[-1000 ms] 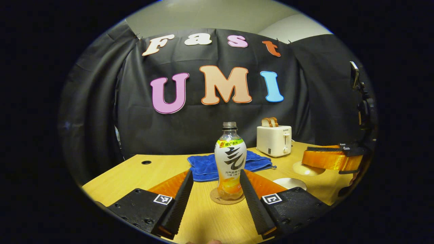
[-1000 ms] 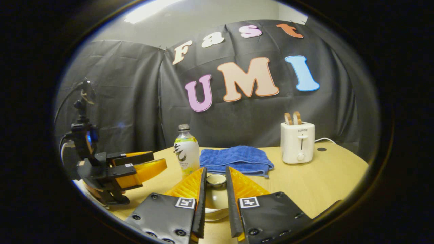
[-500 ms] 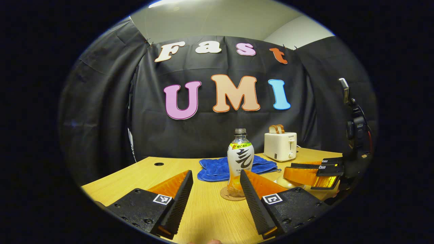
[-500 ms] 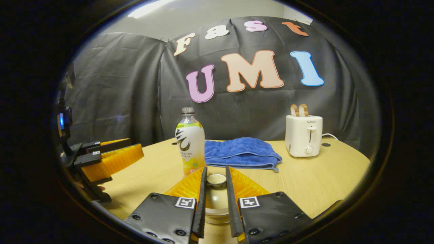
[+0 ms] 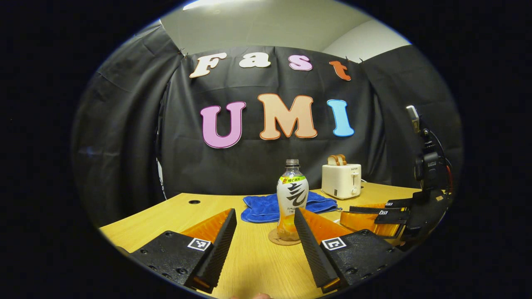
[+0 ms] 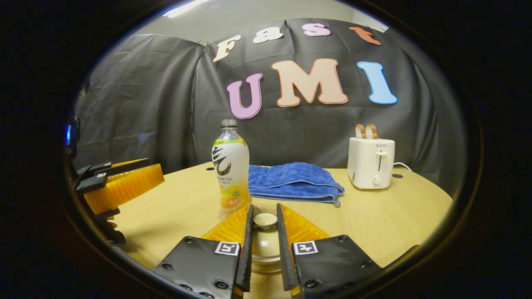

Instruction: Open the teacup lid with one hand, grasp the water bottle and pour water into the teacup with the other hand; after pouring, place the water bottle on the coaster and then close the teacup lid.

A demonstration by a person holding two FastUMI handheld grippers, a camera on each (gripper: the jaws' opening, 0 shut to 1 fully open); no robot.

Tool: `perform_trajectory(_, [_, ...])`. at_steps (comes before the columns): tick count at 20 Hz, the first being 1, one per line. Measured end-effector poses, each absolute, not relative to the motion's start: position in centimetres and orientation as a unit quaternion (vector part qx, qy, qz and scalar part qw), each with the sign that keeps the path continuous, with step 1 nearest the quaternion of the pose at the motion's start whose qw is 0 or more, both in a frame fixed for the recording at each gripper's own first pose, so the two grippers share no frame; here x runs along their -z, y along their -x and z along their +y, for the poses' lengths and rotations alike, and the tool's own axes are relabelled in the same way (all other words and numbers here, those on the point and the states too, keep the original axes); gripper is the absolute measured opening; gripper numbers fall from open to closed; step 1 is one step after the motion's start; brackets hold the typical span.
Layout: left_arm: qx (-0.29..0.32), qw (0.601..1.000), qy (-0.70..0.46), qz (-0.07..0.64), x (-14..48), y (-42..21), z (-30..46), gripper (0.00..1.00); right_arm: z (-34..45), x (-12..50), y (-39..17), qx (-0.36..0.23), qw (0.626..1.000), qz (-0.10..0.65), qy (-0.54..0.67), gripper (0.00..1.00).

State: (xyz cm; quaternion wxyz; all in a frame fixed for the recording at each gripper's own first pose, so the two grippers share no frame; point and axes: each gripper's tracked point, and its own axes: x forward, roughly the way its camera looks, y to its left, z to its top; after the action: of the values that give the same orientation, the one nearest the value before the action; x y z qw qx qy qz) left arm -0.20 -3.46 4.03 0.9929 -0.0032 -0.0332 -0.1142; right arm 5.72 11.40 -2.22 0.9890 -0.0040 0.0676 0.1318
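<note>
Gripping the teacup lid (image 6: 265,221) by its knob, the right gripper (image 6: 264,230) sits nearest in the right gripper view, fingers narrowed onto the knob from both sides, lid dome below them; whether the lid is seated on the cup cannot be told. Left gripper (image 5: 263,226) in the left gripper view is spread wide, holding nothing, low over the wooden table (image 5: 249,265). Just past its fingers the water bottle (image 5: 292,195) stands upright on the round coaster (image 5: 276,238), cap off, apart from both fingers and partly behind the right-hand one. In the right gripper view the bottle (image 6: 231,166) stands just beyond the lid, slightly left. Behind the bottle lies a folded blue towel (image 5: 266,207). Farther back and right, a white toaster (image 5: 341,180) with two bread slices in its slots. Right gripper also appears at the right edge of the left gripper view (image 5: 380,216); left gripper at the left edge of the right gripper view (image 6: 120,185).
</note>
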Motion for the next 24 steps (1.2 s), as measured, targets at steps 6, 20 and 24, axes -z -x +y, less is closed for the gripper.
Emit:
perform_trajectory(6, [0.114,0.993,0.007,-0.033,-4.0,0.5,-3.4,0.81,11.7,2.6,-5.6,-0.133,0.988,0.078,0.004,0.32])
perform_trajectory(20, [0.101,0.994,-0.001,-0.035,-3.9,0.9,-3.1,0.83,7.3,-1.7,-2.7,-0.089,0.996,0.003,0.021,0.98])
perform_trajectory(24, [0.092,0.995,-0.006,-0.027,-2.9,1.1,-2.5,0.83,3.3,-2.0,-1.4,-0.054,0.998,-0.003,0.018,1.0])
